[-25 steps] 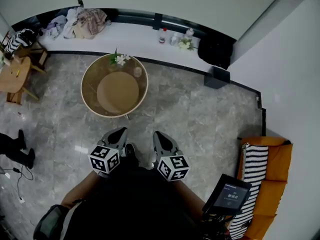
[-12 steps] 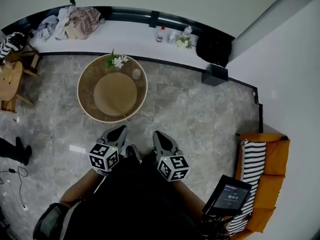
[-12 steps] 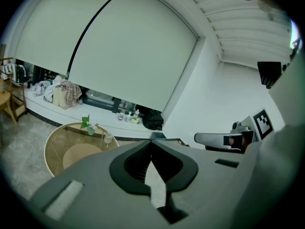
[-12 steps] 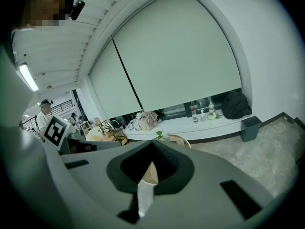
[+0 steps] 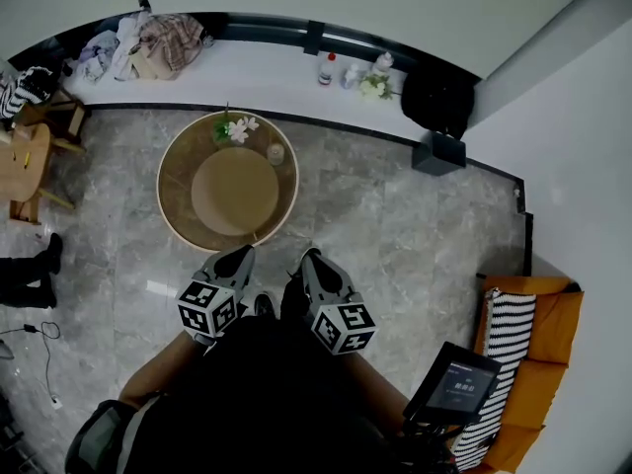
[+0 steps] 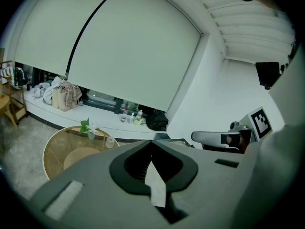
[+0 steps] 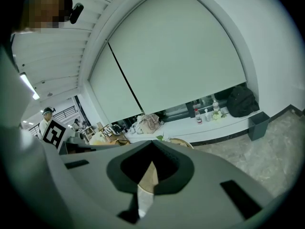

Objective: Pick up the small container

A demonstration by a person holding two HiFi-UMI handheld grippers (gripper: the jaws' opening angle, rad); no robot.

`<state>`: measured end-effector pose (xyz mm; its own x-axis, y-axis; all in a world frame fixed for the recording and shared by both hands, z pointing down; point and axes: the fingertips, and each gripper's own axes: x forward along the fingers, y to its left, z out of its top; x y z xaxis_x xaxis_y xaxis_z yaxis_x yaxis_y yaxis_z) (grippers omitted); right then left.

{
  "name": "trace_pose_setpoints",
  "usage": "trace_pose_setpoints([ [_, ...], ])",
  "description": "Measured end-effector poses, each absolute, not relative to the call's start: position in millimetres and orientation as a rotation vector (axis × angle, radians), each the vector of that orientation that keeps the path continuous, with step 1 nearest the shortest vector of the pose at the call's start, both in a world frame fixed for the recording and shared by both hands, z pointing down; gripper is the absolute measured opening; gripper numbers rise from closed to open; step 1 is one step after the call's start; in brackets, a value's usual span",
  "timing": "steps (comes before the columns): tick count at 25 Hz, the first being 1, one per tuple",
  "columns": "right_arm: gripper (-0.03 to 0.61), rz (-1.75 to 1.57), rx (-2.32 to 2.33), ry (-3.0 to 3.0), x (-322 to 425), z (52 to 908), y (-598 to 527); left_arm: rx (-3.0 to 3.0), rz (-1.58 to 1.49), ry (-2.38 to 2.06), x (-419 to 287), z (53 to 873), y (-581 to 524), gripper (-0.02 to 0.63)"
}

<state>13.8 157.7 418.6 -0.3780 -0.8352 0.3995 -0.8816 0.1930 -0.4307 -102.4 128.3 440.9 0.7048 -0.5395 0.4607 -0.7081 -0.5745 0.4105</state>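
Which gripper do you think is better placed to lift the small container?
Probably right: the small container stands at the right of the table, on the side of the right gripper; its jaws are shut.

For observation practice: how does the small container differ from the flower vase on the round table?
The flower vase holds leaves and white blooms; the small container looks plain. The vase sits at the far rim; the container, right of it. Both rest on the round table.
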Motion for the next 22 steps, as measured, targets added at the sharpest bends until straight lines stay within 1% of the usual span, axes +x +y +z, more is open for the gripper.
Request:
trace_pose_setpoints([
  [6, -0.005, 0.961, 1.635, -2.406, 41.2, 421.5, 103.6, 2.328, 0.407, -1.009, -75.2, 440.8, 80.1, 0.002],
  [12, -0.005, 1.000, 1.591, -2.419, 82.2, 425.8, 58.8, 2.415, 0.504, -1.098, -38.5, 439.3, 36.8, 0.002],
  [16, -0.005, 1.031, 1.550, -2.433, 99.3, 431.7, 37.3, 2.366, 0.558, -1.146, -26.2, 450.1, 16.3, 0.000],
  [22, -0.005, 1.057, 1.512, -2.437, 114.0, 447.1, 10.1, 2.345, 0.556, -1.233, -16.8, 458.6, -16.3, 0.002],
])
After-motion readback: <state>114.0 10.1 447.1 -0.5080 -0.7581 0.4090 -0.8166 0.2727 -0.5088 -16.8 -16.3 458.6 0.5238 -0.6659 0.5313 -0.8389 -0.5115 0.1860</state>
